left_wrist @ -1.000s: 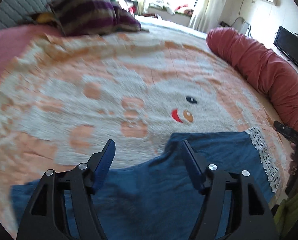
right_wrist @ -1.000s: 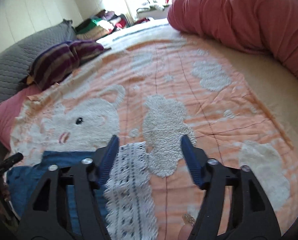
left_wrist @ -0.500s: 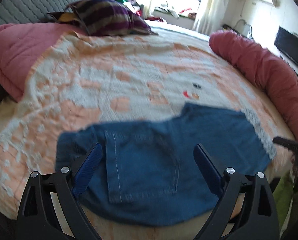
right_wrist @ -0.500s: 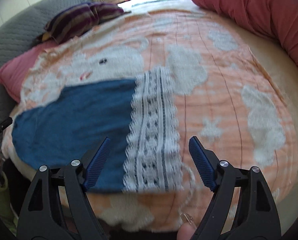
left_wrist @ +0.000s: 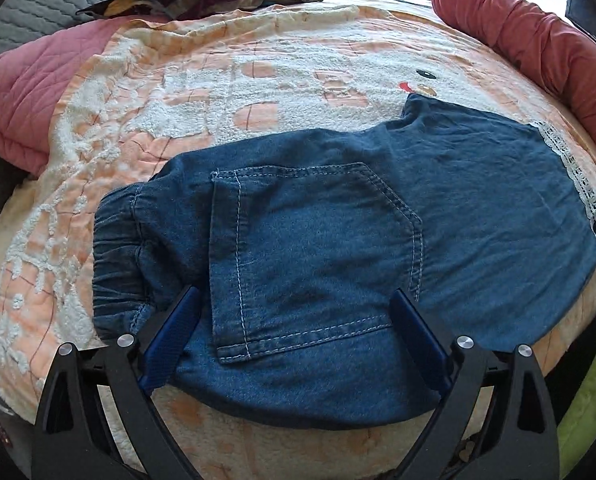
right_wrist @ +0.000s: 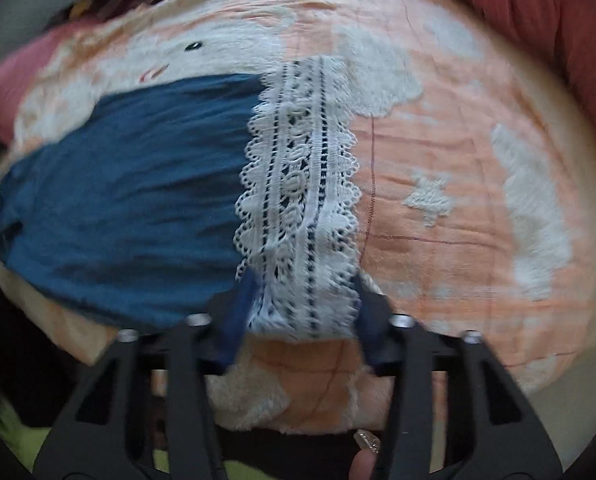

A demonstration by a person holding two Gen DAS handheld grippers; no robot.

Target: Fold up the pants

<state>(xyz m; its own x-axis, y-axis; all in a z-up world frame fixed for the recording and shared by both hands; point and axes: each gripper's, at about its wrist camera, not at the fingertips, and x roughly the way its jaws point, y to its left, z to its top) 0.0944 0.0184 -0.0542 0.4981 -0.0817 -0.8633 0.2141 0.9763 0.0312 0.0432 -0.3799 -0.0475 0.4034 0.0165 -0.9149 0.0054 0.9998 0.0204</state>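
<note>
Moved: both your grippers have backed toward the bed edge.
Pants: one blue denim pair with white lace hem [left_wrist: 377, 216] lies flat on the orange fleece blanket [left_wrist: 258, 80].
Left gripper [left_wrist: 294, 312]: wide open, empty.
Right gripper [right_wrist: 303, 300]: open, astride lace, ungripped.
Progress: already folded lengthwise; cross fold remains.

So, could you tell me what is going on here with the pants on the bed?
A person with a tool in each hand is folding denim pants that lie flat on the blanket. The left tool is open over the pocket near the waistband. The right tool straddles the lace hem, apparently open; that view is blurred. Neither has gripped the cloth yet.
</note>
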